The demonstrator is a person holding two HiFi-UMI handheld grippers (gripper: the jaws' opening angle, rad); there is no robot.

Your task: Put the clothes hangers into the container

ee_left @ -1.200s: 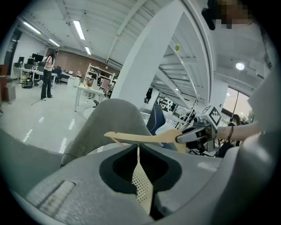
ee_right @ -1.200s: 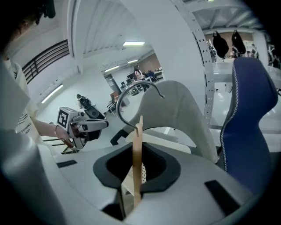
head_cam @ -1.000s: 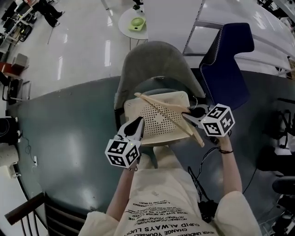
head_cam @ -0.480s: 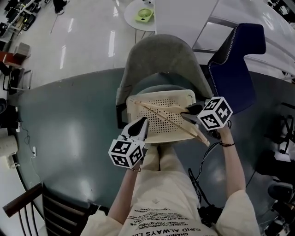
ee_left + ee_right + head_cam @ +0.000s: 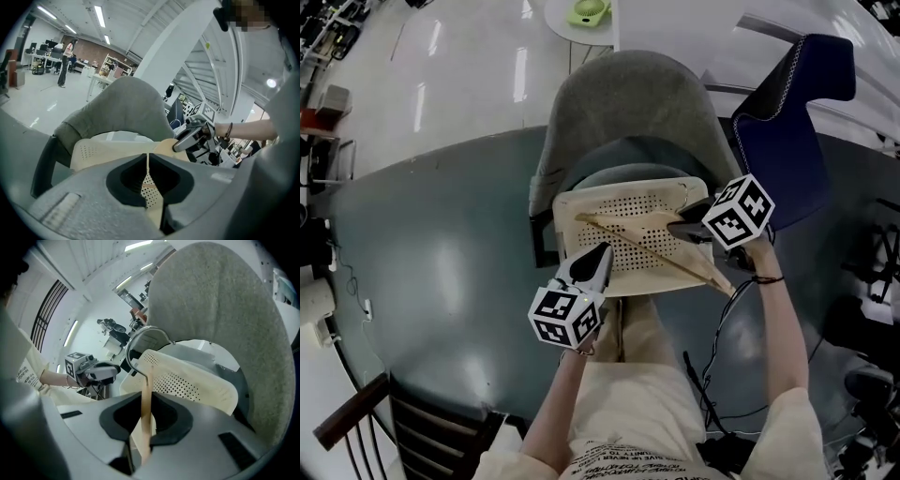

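- Squeezing a wooden hanger [image 5: 647, 249] in the right gripper [image 5: 682, 229], with both jaws pressed tight on the wood.
- Laying the hanger slantwise across the cream container [image 5: 567, 208], the one full of little holes.
- Cannot tell if the wood touches the bottom of the container or hangs just above it.
- Poking one wooden end out past the container's near right corner.
- Showing a bent metal hook [image 5: 148, 328] at the far tip of the wood in the right gripper view, just in front of the container's rim.
- Resting the container on the seat of a grey chair [image 5: 619, 103].
- Holding nothing in the left gripper [image 5: 598, 258], with jaws closed up to a thin crack and only the holey container showing through it.
- Pointing the left gripper's tips over the near edge of the container, close to the hanger but apart from it.
- Seeing a dark blue chair [image 5: 783, 131] just right of the grey one, both on a dark shiny floor [image 5: 441, 262].
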